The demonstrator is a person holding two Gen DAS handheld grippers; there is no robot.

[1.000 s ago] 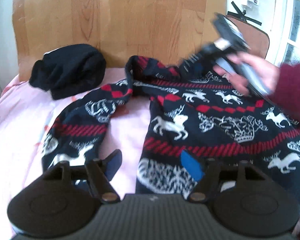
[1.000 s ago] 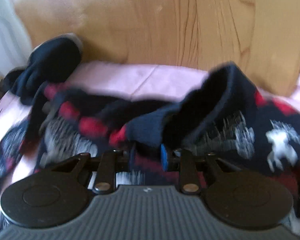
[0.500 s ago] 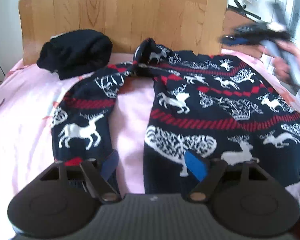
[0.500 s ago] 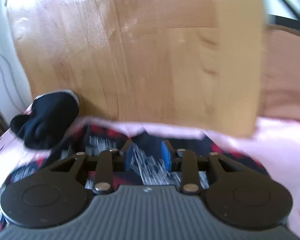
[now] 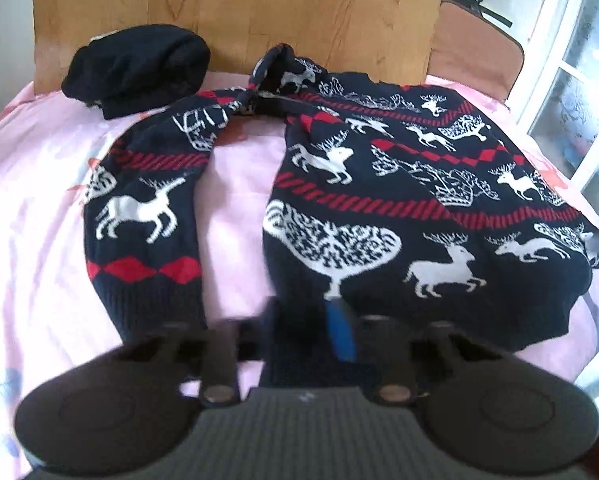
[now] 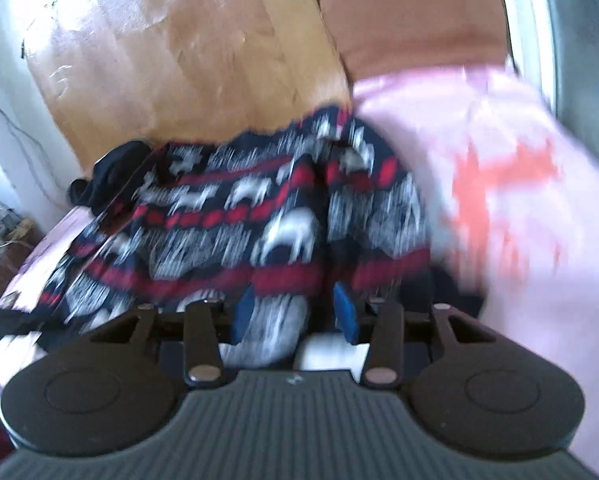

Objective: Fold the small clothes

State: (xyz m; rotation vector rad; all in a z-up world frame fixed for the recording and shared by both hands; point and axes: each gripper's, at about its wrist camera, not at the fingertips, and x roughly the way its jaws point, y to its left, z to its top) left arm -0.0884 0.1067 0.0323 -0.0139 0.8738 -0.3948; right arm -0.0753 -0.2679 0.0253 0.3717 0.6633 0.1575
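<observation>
Navy sweater (image 5: 399,200) with white reindeer and red stripes lies spread flat on the pink bedsheet (image 5: 31,184), neck toward the wooden headboard (image 5: 235,12), hem toward the camera. One sleeve (image 5: 147,208) is laid out to the left of the body with a strip of sheet between them, its cuff near the left gripper. Rolled dark garment (image 5: 139,68) sits at the head of the bed, just left of the sweater's collar, against the headboard. Left gripper (image 5: 311,320) has just been closing and its jaws now stand nearly together, pinching the bottom hem of the sweater at its left corner; the blue pad (image 5: 341,332) presses on the knit. Left view is blurred right at the fingers, so how much fabric is caught is hard to tell. Right gripper (image 6: 295,312) is at the sweater's right edge, frame heavily smeared; its jaws have just been opening and stand partly apart, with patterned knit between the blue pads (image 6: 345,316), though they appear not to be pressing on it. Brown chair back (image 6: 415,20) and window (image 5: 575,80) behind, right of the headboard.
</observation>
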